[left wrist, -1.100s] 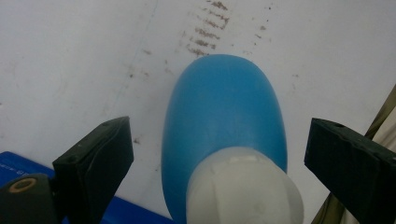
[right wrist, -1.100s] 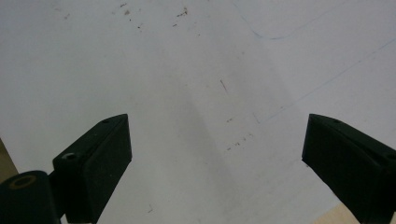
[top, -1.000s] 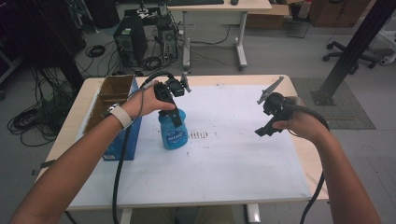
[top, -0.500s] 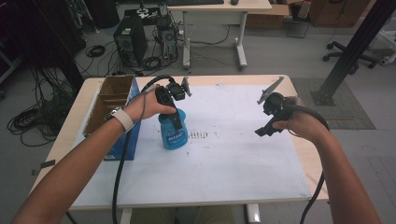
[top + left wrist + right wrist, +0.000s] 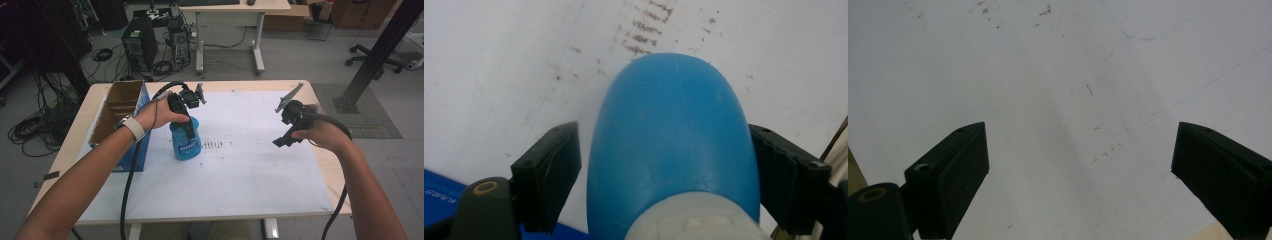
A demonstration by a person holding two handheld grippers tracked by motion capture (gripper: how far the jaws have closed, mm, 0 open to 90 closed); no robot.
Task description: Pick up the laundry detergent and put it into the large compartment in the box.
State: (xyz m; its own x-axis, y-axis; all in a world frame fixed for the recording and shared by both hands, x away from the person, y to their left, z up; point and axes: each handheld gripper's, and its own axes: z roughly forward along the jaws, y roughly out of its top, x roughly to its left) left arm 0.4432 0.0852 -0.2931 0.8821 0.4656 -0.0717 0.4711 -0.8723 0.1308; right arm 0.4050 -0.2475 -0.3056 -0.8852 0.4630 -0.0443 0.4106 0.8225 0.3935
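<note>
A blue plastic bottle (image 5: 674, 145) stands upright on the white table sheet (image 5: 250, 165), just beside a blue cardboard box (image 5: 117, 107) at the table's left edge, with the left gripper (image 5: 187, 127) come down over its top. In the left gripper view the jaws have just been closing with the bottle's rounded shoulder between them: the pad on the picture's right touches the blue wall, while a thin strip of table shows between the other pad and the bottle, so the hold does not look complete. The right gripper (image 5: 1078, 170) hangs above bare sheet well to the right, jaws spread wide with nothing between them. The bottle's smooth, glossy shell looks slippery and somewhat yielding; it is probably light, though how full it is cannot be told. The curved shoulder could let the pads slide upward, so the straighter body just below the pale collar (image 5: 696, 225) seems the safer place to take hold, squeezed firmly but not hard enough to dent it. A white label (image 5: 188, 146) on the bottle's front carries print too small to read. The box's lettering is also illegible, and faint brown specks (image 5: 214, 144) mark the sheet beside the bottle.
</note>
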